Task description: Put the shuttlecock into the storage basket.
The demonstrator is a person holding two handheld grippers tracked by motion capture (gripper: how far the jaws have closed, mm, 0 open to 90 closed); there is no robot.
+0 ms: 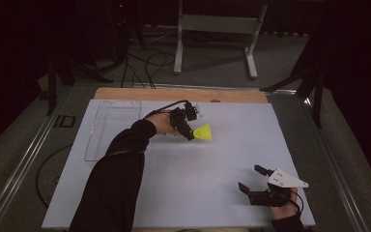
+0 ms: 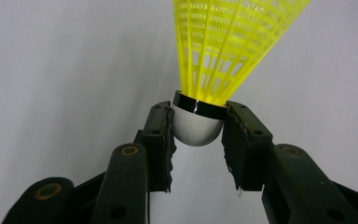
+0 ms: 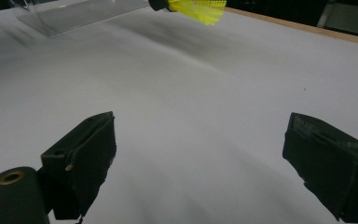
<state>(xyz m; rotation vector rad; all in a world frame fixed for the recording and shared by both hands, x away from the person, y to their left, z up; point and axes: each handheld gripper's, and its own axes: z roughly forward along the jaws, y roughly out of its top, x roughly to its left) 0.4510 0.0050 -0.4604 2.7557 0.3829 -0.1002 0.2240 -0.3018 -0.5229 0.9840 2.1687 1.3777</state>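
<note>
A yellow plastic shuttlecock (image 1: pixel 204 132) with a white rounded cork base (image 2: pixel 196 125) is near the middle of the white table, its skirt pointing away from the hand. My left gripper (image 1: pixel 189 135) is shut on the shuttlecock at its base, one jaw on each side of the cork, just below the black band. My right gripper (image 1: pixel 252 179) stands wide open near the table's front right corner, with nothing between its fingers (image 3: pixel 86 158). In the right gripper view the shuttlecock (image 3: pixel 198 9) shows far off at the top.
A clear plastic tray (image 1: pixel 111 126) lies on the white board (image 1: pixel 183 193) at the back left, and shows as a transparent tray (image 3: pixel 74 14) in the right gripper view. A wooden strip (image 1: pixel 178 94) runs along the far edge. A metal stand (image 1: pixel 217 29) is on the floor beyond.
</note>
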